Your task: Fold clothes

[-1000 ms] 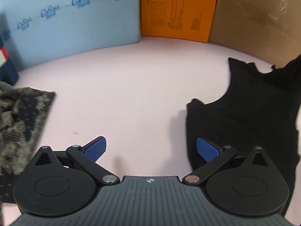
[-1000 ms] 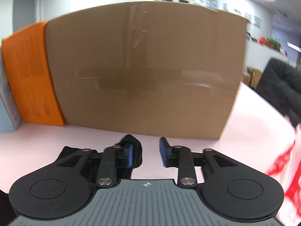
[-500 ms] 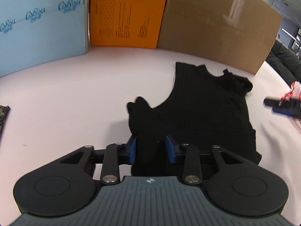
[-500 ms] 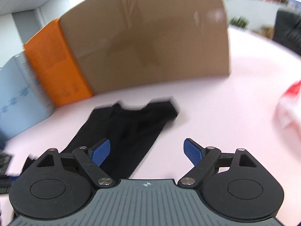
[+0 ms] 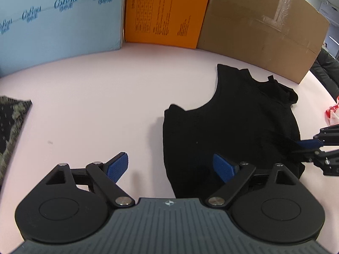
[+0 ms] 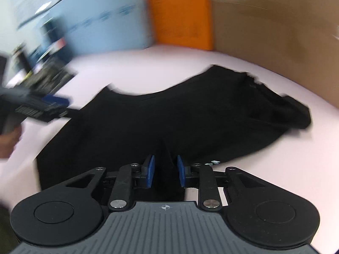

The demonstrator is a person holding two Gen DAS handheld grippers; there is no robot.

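Two tongs: left tongs (image 5: 170, 167) spread over the black top's (image 5: 243, 127) edge; right tongs (image 6: 165, 172) pinching its hem.

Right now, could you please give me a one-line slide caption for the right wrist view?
Right gripper with jaws closed on a fold of the black top on the pink table.

Matt black cloth top (image 5: 243, 127) on a smooth pink table (image 5: 95, 84). Far boxes (image 5: 260, 27) are dull cardboard. Grippers' (image 5: 170, 166) blue pads (image 5: 117, 167) look ribbed, arms matt plastic.

Both wrist views look low across the black top (image 5: 233, 127).
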